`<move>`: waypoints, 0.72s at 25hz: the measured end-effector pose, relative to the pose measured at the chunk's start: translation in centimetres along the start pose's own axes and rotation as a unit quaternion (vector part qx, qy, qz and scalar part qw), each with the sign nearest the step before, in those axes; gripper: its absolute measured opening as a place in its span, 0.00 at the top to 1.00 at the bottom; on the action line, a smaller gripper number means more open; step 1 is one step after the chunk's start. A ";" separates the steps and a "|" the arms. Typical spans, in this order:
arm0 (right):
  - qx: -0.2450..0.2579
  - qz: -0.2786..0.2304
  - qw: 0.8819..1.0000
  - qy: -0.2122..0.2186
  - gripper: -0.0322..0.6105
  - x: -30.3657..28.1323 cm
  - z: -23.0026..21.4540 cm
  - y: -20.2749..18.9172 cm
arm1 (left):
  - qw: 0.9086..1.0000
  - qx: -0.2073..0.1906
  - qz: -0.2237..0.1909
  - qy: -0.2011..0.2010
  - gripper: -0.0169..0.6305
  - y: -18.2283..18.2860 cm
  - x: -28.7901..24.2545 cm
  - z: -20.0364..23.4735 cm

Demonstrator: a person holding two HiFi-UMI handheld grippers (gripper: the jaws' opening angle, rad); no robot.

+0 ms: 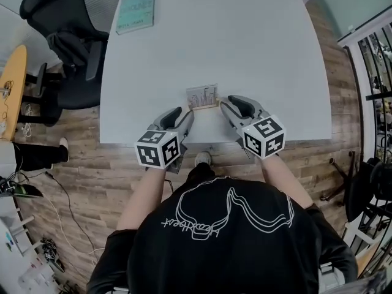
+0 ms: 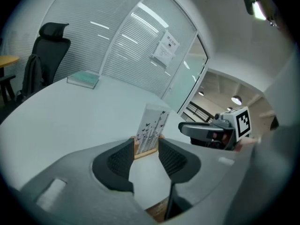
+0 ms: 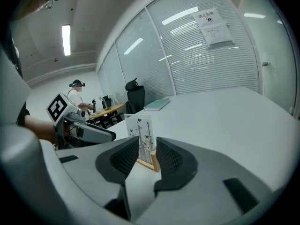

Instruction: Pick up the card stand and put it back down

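Note:
The card stand (image 1: pixel 202 95) is a small wooden base holding an upright printed card, standing on the white table (image 1: pixel 214 35) near its front edge. My left gripper (image 1: pixel 185 116) is at the stand's left end and my right gripper (image 1: pixel 225 105) at its right end. In the left gripper view the stand (image 2: pixel 150 128) rises just past the tips of the open left gripper (image 2: pixel 146 156). In the right gripper view the stand (image 3: pixel 143 135) shows between the tips of the open right gripper (image 3: pixel 146 156). I see no pad pressing on it.
A teal book (image 1: pixel 135 11) lies at the table's far left corner. A black office chair (image 1: pixel 61 29) stands left of the table, beside a wooden desk (image 1: pixel 12 84). A person (image 3: pixel 75 95) sits far off. Glass walls with blinds lie beyond.

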State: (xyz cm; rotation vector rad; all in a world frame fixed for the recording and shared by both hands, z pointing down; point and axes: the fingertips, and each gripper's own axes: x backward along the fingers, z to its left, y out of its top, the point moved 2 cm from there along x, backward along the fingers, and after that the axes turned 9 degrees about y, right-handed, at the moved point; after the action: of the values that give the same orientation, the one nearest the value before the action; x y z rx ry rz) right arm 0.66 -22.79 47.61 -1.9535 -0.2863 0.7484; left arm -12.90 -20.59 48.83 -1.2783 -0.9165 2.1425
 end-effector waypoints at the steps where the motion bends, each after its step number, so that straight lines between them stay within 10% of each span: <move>1: -0.010 -0.005 1.000 0.012 0.77 0.7 0.6 0.4 | 1.000 0.008 -0.014 -0.001 0.74 0.5 0.9 -0.6; 9: -0.017 -0.050 0.992 0.115 0.93 7.6 6.4 2.6 | 0.992 0.050 -0.103 -0.054 0.76 2.7 8.3 -8.3; 18: 0.012 -0.070 0.972 0.226 0.94 14.2 13.6 2.8 | 0.986 0.011 -0.142 -0.088 0.94 0.5 14.7 -16.5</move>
State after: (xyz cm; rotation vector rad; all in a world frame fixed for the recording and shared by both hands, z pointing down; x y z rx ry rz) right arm 3.11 -7.32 35.36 -1.9945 -0.1340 0.2022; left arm -4.79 -5.82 34.49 -0.8958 -1.0734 2.0533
